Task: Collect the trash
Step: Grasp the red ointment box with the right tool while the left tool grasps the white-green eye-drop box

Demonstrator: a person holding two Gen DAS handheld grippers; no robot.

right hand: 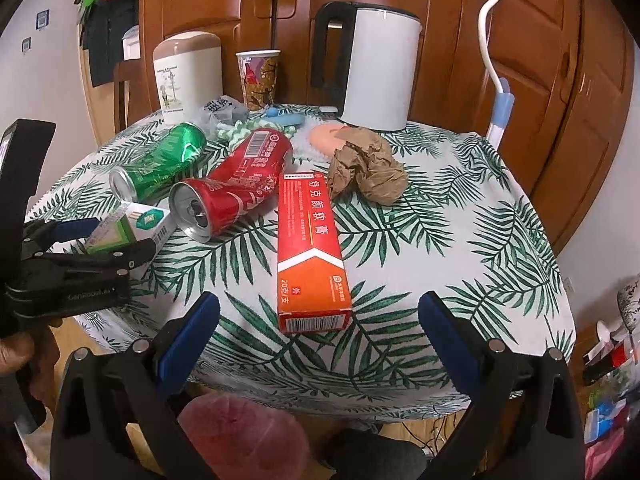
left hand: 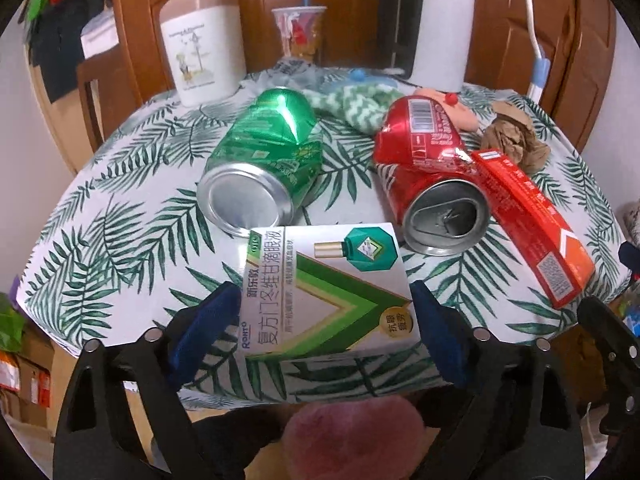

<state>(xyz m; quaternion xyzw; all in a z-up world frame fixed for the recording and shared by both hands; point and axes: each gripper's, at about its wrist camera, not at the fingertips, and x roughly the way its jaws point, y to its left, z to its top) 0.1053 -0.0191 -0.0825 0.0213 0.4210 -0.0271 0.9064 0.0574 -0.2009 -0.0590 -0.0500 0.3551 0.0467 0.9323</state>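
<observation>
Left gripper [left hand: 326,312] clamps a white-and-green eye-drop box [left hand: 326,292] at the near edge of a leaf-print table [left hand: 120,216]

Behind the box lie a dented green can [left hand: 260,160] and a crushed red can [left hand: 428,168], an orange-red carton [right hand: 310,248] touching the red can, and crumpled brown paper [right hand: 366,170] farther back. The right gripper [right hand: 320,316] hangs spread wide, holding nothing, fingers either side of the carton's near end. A white kettle [right hand: 380,68] stands at the back

Leaf-print table [right hand: 460,240]: cans [right hand: 224,204], red carton [right hand: 310,248], crumpled paper [right hand: 366,170].
</observation>
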